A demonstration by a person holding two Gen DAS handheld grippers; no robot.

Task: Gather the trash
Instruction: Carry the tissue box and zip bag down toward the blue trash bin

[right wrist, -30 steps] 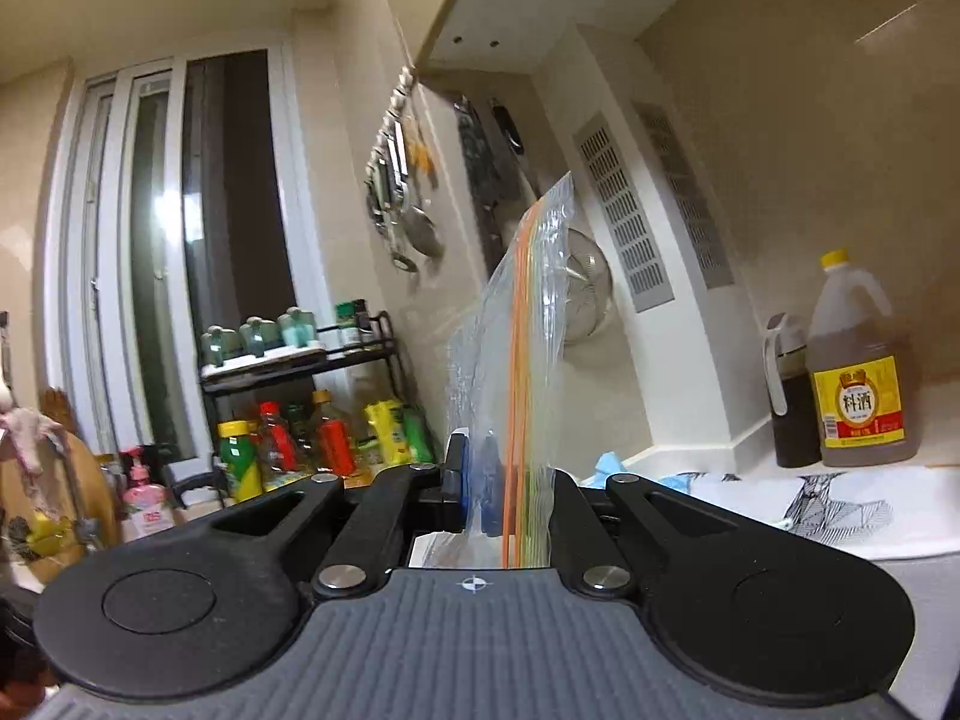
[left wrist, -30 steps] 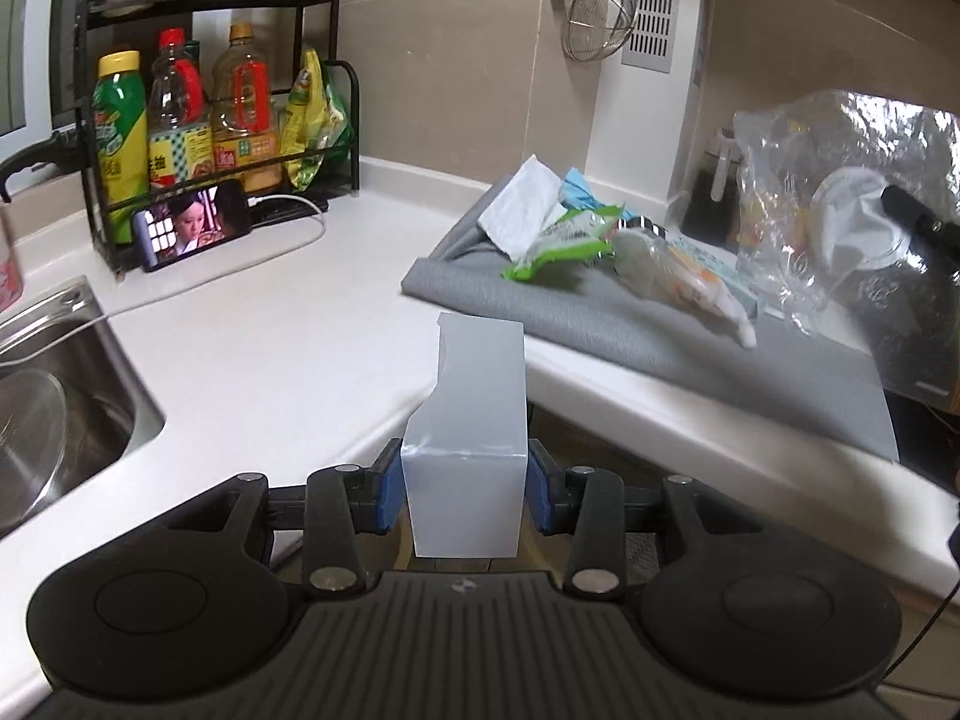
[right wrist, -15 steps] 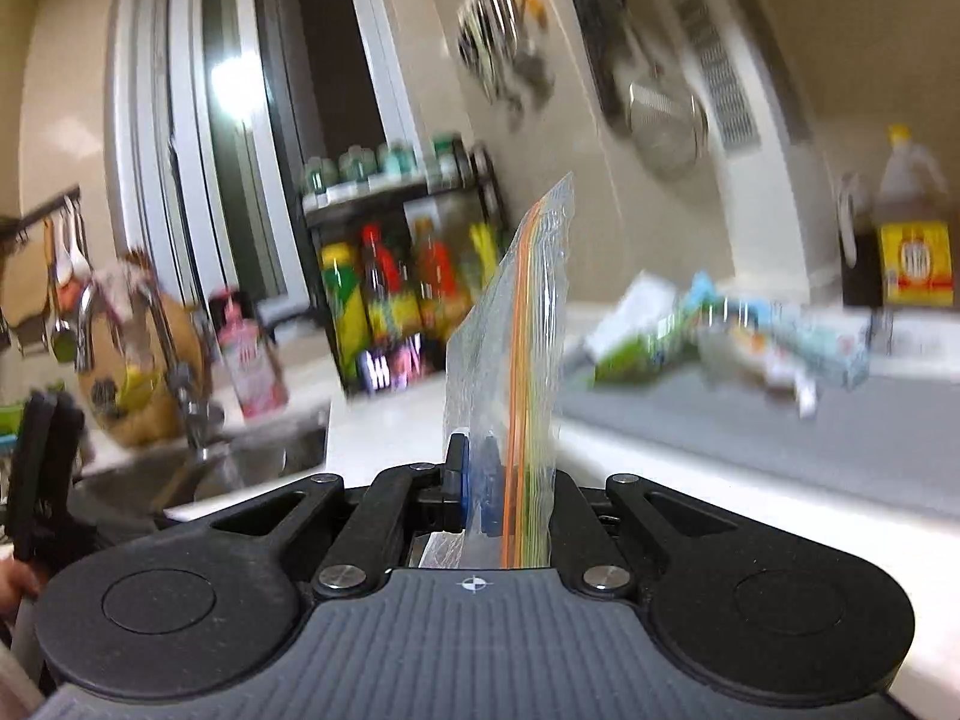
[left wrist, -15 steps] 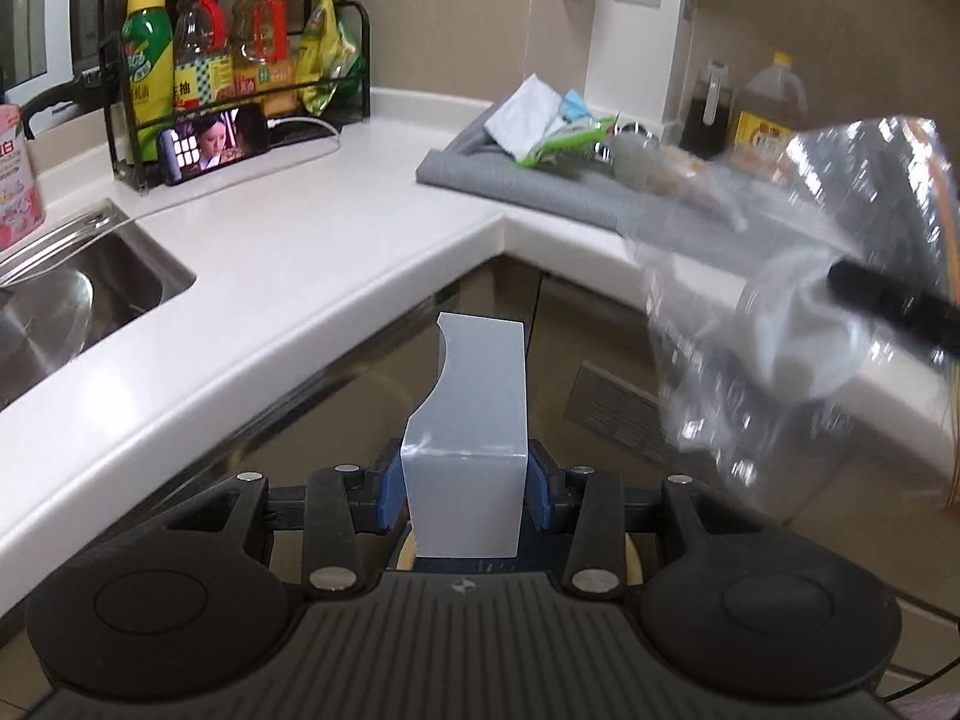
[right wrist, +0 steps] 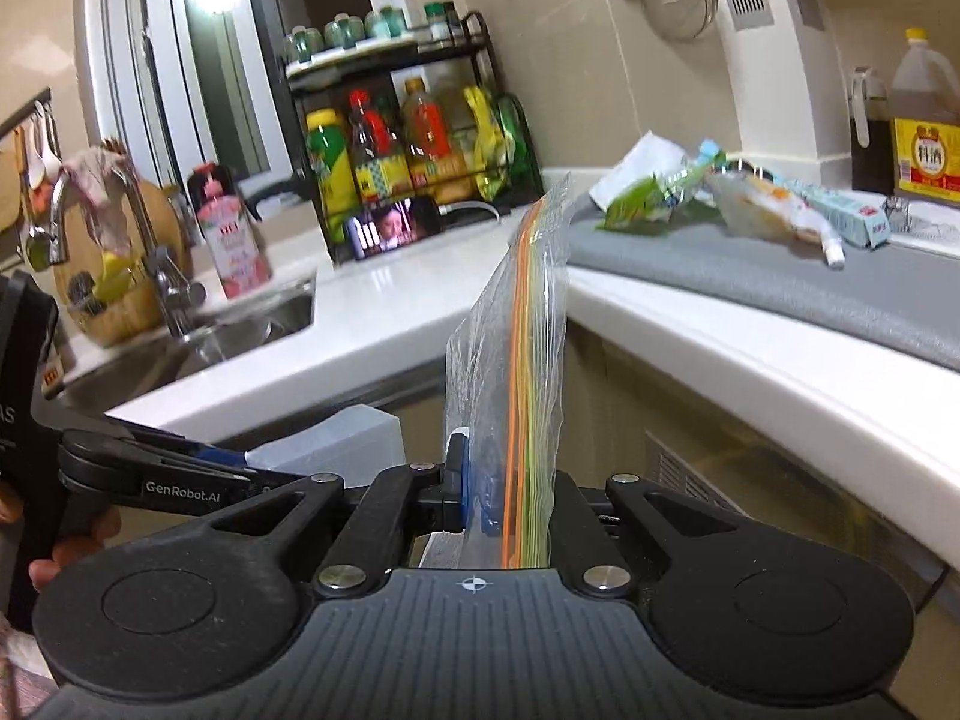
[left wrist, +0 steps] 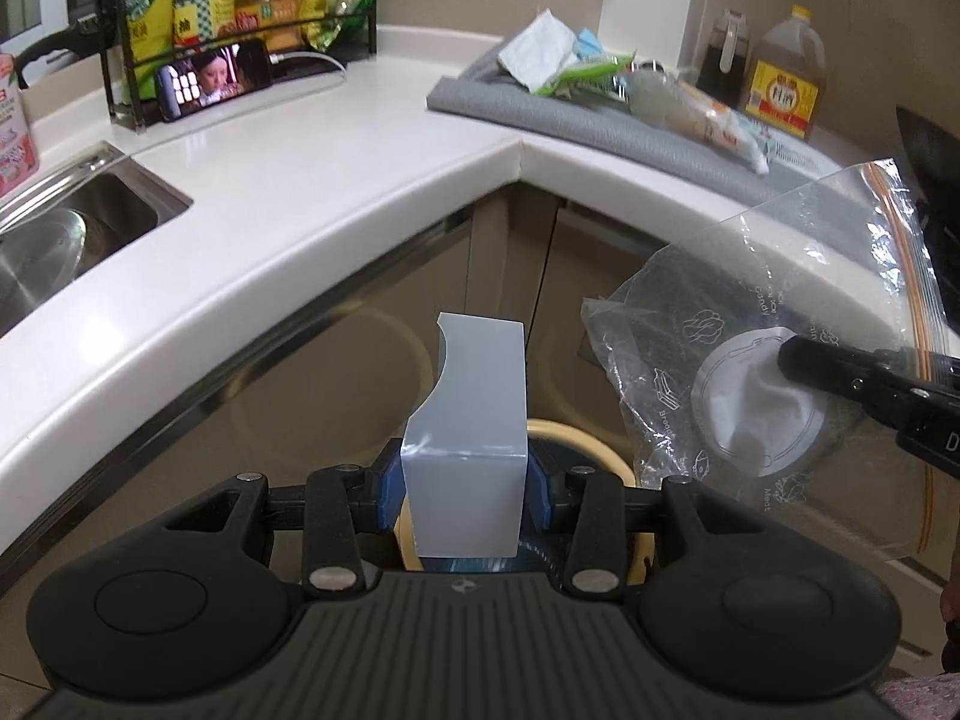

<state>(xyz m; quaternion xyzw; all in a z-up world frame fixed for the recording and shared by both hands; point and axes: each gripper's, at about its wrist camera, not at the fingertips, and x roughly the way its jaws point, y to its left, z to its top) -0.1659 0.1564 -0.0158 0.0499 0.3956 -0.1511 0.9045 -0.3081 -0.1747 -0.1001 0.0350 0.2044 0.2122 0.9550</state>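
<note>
My left gripper (left wrist: 465, 483) is shut on a pale grey box (left wrist: 471, 426), held below the counter edge over a round bin with a cream rim (left wrist: 606, 450). My right gripper (right wrist: 510, 501) is shut on a clear zip bag (right wrist: 516, 372) with orange and green seal stripes. In the left wrist view the bag (left wrist: 756, 372) hangs at the right, just beside the box. More trash lies on a grey mat (left wrist: 600, 126): a white tissue (left wrist: 540, 51), a green wrapper (left wrist: 585, 72) and plastic packets (left wrist: 702, 114).
The white L-shaped counter (left wrist: 336, 180) has a steel sink (left wrist: 66, 234) at the left. A black rack of bottles (left wrist: 240, 6) with a phone (left wrist: 216, 75) stands at the back. Oil bottles (left wrist: 780, 78) stand behind the mat. Cabinet doors (left wrist: 510, 276) are below.
Both grippers have dropped from counter height to below the counter edge, drawing back from the mat. The bin has come into view under the box. The bag has swung low to the right.
</note>
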